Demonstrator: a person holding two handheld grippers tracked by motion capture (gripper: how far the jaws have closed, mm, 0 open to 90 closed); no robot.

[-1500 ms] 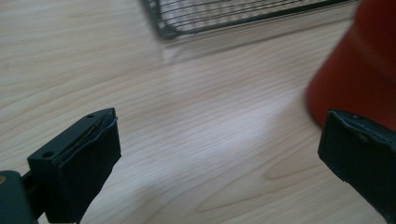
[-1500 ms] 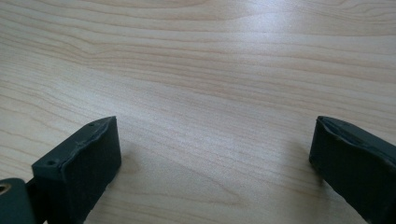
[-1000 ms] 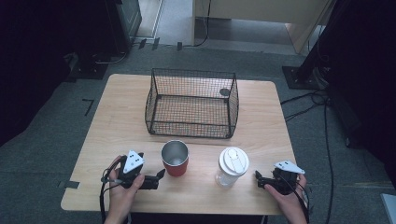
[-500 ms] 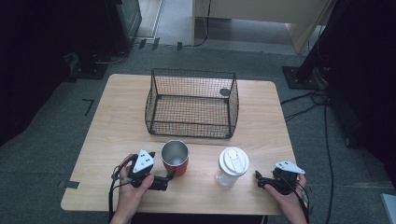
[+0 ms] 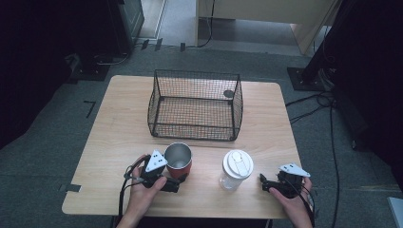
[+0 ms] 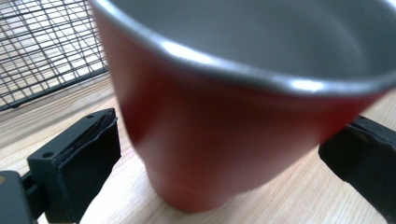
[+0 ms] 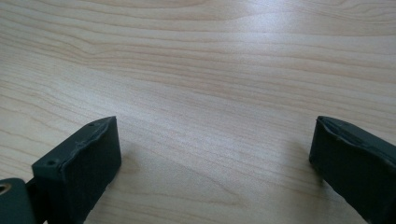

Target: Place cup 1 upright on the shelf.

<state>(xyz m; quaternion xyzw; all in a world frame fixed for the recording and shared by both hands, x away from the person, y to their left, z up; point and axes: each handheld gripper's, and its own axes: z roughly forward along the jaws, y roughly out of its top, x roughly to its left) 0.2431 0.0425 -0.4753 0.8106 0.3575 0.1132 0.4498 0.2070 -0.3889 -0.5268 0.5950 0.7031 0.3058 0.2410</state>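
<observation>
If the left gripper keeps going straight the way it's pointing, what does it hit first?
The red cup: it already stands between the open jaws of the left gripper, so its wall would likely meet the gripper almost at once. How much gap remains is hard to judge.

The left gripper [image 5: 173,184] lay low at the near left, held from behind by the left hand [image 5: 142,190], its forearm entering from the near edge. Its jaws stood wide apart, pointing right. The right gripper [image 5: 263,183] rested at the near right in the right hand [image 5: 292,197], jaws spread wide and pointing left, nothing between them.
</observation>
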